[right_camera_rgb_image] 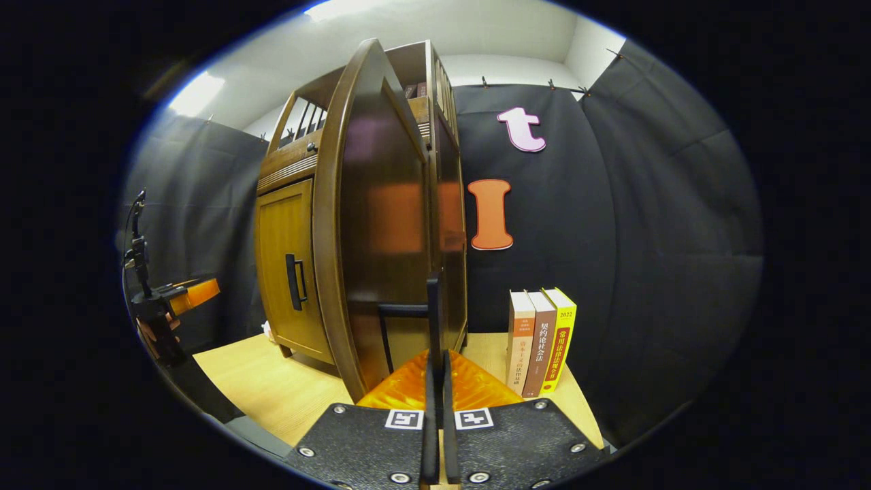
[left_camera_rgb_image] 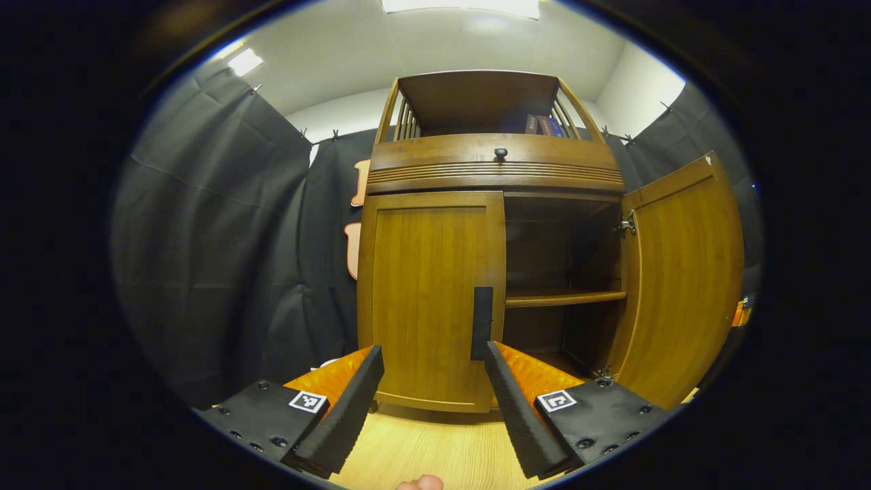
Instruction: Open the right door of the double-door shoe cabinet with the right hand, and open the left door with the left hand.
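With the right door (left_camera_rgb_image: pixel 684 272) swung wide at frame right & its handle (right_camera_rgb_image: pixel 433 306) pinched by the clenched right gripper (right_camera_rgb_image: pixel 435 381), the left gripper (left_camera_rgb_image: pixel 432 401) is held released just before the closed left door (left_camera_rgb_image: pixel 429 299), whose handle (left_camera_rgb_image: pixel 482 322) could be missed if approached off-centre.

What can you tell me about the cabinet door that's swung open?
The right door is a tall panel of glossy brown wood, grain running vertically, framed by a darker border. It stands swung wide open on metal hinges, baring a shelf inside. In the right gripper view its outer face carries a dark bar handle, and the right gripper sits with jaws closed on that handle.
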Available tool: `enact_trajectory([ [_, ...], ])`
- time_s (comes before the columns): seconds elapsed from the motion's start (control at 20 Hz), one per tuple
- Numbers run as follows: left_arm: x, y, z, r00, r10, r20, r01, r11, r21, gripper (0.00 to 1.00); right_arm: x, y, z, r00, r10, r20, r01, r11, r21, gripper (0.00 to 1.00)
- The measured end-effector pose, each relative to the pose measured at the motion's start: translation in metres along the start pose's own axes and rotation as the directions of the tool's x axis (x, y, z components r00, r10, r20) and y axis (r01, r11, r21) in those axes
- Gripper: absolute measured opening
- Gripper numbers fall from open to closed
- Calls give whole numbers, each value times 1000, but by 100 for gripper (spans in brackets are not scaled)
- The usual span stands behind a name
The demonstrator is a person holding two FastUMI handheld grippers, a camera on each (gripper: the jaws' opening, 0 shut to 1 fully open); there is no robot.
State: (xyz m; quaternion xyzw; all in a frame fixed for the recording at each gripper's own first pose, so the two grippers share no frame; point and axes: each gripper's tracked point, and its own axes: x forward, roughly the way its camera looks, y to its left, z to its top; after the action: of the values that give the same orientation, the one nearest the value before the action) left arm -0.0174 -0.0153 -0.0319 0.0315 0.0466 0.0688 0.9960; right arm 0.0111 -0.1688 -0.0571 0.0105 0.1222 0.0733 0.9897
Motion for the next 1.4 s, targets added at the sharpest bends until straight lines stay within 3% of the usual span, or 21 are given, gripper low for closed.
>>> enact_trajectory([
  [0.05, 1, -1, 0, 1000, -1, 2, 1, 1000, -9, 93, -1, 2, 0, 1000, -9, 3, 9, 1000, -15, 3],
  [0.1, 3, -4, 2, 1000, -4, 6, 5, 1000, -19, 93, -1, 3, -1, 1000, -23, 5, 23, 1000, -18, 10],
  [0.15, 6, -7, 2, 1000, -8, 8, 9, 1000, -25, 93, -4, 4, -3, 999, -37, 13, 37, 999, 0, 0],
  [0.3, 15, -10, -4, 1000, -8, 2, 8, 999, -40, 93, -24, 0, -5, 996, -74, 50, 72, 996, 46, 14],
  [0.35, 20, -13, -7, 1000, -17, -7, 17, 999, -46, 93, -32, -5, -12, 995, -93, 42, 92, 995, 43, 13],
  [0.4, 26, -17, -9, 999, -34, -15, 34, 998, -50, 93, -40, -10, -15, 992, -118, 33, 117, 992, 35, 23],
  [0.45, 31, -20, -9, 999, -47, -14, 46, 998, -52, 93, -45, -15, -17, 989, -147, 28, 146, 989, 33, 22],
  [0.5, 38, -22, -8, 998, -59, -7, 59, 997, -50, 96, -51, -18, -16, 985, -171, 27, 170, 985, 42, 44],
  [0.55, 45, -25, -6, 997, -72, -1, 72, 996, -47, 96, -56, -19, -14, 982, -187, 30, 185, 981, 62, 38],
  [0.6, 53, -25, -7, 997, -81, -2, 81, 995, -50, 93, -60, -21, -13, 979, -203, 35, 199, 976, 86, 54],
  [0.65, 62, -24, -8, 996, -92, -4, 91, 994, -57, 96, -68, -25, -12, 973, -229, 37, 224, 969, 101, 65],
  [0.75, 84, -23, -7, 995, -103, -14, 102, 993, -56, 93, -81, -36, -7, 956, -288, 57, 282, 955, 95, 75],
  [0.8, 92, -22, -9, 994, -109, -15, 109, 993, -47, 93, -87, -40, -2, 948, -309, 74, 303, 949, 87, 85],
  [0.9, 110, -27, -11, 991, -131, -18, 130, 991, -38, 93, -93, -43, 5, 937, -338, 92, 331, 940, 77, 81],
  [1.15, 151, -63, -34, 970, -227, -84, 221, 972, -77, 93, -102, -44, 18, 926, -360, 115, 355, 933, 59, 98],
  [1.3, 175, -70, -45, 967, -230, -106, 224, 973, -61, 93, -110, -44, 22, 924, -362, 125, 358, 932, 55, 98],
  [1.35, 183, -71, -46, 968, -229, -103, 225, 973, -48, 93, -112, -46, 21, 920, -371, 125, 367, 929, 50, 91],
  [1.4, 189, -73, -48, 968, -230, -100, 227, 973, -42, 93, -115, -49, 18, 917, -379, 121, 377, 925, 44, 91],
])
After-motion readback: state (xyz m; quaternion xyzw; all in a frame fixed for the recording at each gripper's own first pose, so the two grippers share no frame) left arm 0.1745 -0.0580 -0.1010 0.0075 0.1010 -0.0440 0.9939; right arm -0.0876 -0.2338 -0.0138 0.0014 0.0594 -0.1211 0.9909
